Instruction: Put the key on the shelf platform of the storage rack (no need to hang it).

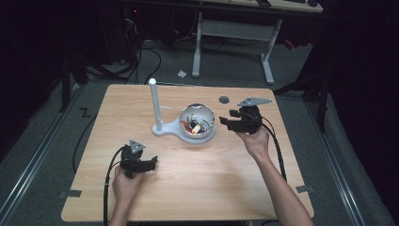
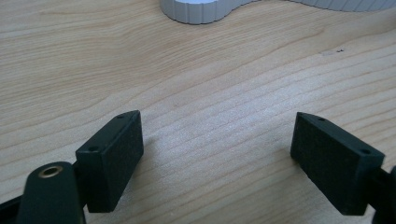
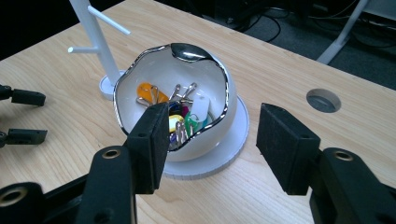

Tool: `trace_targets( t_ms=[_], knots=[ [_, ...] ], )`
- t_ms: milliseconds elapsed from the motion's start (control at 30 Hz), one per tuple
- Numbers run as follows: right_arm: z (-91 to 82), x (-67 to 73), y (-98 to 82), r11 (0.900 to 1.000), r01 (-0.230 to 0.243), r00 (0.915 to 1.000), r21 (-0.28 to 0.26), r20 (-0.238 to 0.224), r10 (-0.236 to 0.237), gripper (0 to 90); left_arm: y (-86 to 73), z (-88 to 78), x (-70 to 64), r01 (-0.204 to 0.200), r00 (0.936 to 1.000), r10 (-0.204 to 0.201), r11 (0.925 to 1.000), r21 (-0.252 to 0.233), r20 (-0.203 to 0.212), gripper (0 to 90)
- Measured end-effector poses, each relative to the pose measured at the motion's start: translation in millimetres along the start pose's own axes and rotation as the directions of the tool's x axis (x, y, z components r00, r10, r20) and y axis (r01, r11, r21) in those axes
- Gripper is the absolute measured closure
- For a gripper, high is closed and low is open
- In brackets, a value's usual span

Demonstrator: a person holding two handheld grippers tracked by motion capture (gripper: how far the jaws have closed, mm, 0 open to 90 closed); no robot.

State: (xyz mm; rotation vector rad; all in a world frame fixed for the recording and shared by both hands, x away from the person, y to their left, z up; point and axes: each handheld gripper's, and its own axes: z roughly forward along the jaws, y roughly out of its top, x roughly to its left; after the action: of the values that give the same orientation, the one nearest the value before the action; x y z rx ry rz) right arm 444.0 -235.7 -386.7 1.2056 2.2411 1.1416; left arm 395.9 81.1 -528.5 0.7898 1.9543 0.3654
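Sitting at the centre of the high view, the white bowl (image 1: 198,123) with its wavy silver rim is holding a jumble of coloured key tags and metal rings (image 3: 180,112); it is resting on the round end of a white stand base (image 1: 165,130), whose upright post (image 1: 155,103) with side pegs is rising just left of the bowl. Hovering just right of the bowl, the right tool (image 1: 225,119) is pointing toward it with its jaws spread and nothing between them; in the right gripper view the bowl is lying beyond the two black pads. Resting at the lower left of the high view, well apart from the bowl, the left tool (image 1: 153,161) is lying low over the bare tabletop (image 1: 207,174) with its jaws spread wide and gripping nothing
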Motion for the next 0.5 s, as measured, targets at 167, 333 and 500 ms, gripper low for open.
trace_targets(
  t_ms=[167, 333, 500],
  knots=[
    [-11.3, -3.2, -1.2, 1.0, -0.002, 0.9999, 0.003, 0.012, 0.002, 44.0, 0.0, 0.0, 0.0, 0.001, 1.0, -0.001, 1.0, 0.0, 0.0, 17.5],
    [-24.0, -5.3, -4.8, 1.0, -0.024, 0.9995, -0.015, 0.02, 0.024, 44.4, 0.0, 0.0, 0.0, 0.001, 1.0, -0.001, 1.0, 0.0, 0.0, 17.5],
    [-32.2, -8.7, -11.4, 1.0, -0.027, 0.999, -0.008, 0.034, 0.028, 44.5, 0.0, 0.0, -0.1, 0.001, 1.0, -0.001, 1.0, 0.0, 0.0, 17.5]
  ],
)
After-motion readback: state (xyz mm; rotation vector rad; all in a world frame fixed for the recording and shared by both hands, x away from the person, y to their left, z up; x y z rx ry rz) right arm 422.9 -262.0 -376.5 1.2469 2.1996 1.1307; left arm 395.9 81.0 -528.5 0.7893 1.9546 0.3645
